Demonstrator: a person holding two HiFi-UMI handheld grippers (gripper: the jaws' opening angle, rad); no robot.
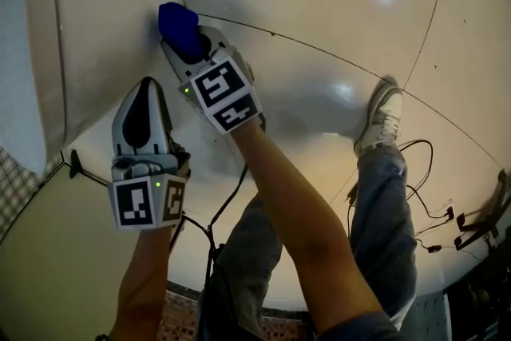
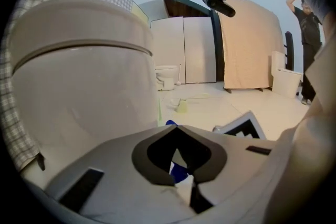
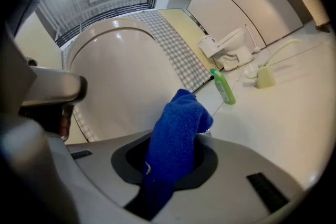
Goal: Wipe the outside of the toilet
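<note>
Right claw (image 1: 189,44) clamps a blue cloth (image 1: 177,25) lengthwise, its tip pointing at the toilet (image 1: 88,36); left claw (image 1: 146,89) is closed, empty.

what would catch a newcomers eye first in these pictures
The blue cloth stands out most, clamped in the right gripper and held at the side of the white toilet, low near the floor. Next comes the left gripper, shut on nothing, beside the bowl. In the right gripper view, a green bottle sits on the floor beyond.
</note>
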